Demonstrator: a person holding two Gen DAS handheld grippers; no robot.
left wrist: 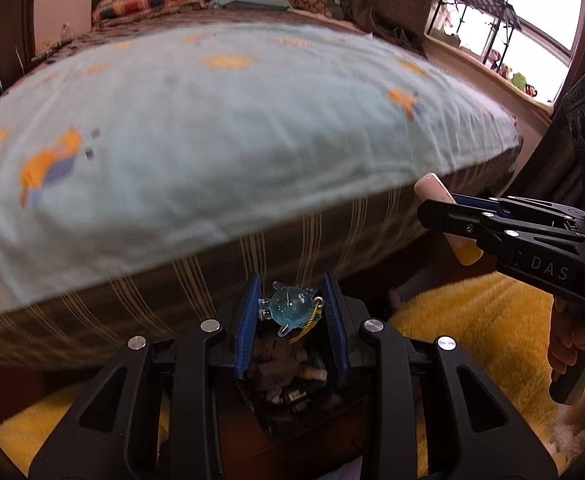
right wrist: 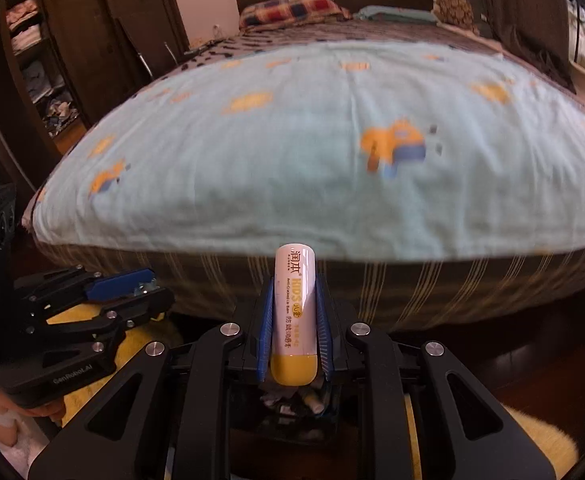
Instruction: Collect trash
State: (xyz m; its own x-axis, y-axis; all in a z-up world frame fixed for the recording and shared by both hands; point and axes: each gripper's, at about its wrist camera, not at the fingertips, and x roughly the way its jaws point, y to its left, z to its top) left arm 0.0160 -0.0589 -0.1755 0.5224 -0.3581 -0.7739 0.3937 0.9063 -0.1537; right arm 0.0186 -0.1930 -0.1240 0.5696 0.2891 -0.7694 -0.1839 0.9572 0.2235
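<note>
My left gripper (left wrist: 292, 300) is shut on a small clear blue charm (left wrist: 291, 307) with a yellow cord, held in front of the bed's foot. My right gripper (right wrist: 294, 312) is shut on a white lip balm tube (right wrist: 295, 308) with a yellow end, held upright. The right gripper also shows in the left wrist view (left wrist: 448, 210), still gripping the tube (left wrist: 448, 216). The left gripper shows in the right wrist view (right wrist: 140, 284). Below each gripper is a dark bin (left wrist: 288, 380) holding several bits of trash; it also shows in the right wrist view (right wrist: 296, 400).
A bed with a light blue patterned blanket (left wrist: 212, 120) fills the view ahead, over a striped brown cover (left wrist: 172, 292). A fluffy yellow rug (left wrist: 472, 328) lies on the floor. A window (left wrist: 532, 20) is at right, a wardrobe (right wrist: 52, 60) at left.
</note>
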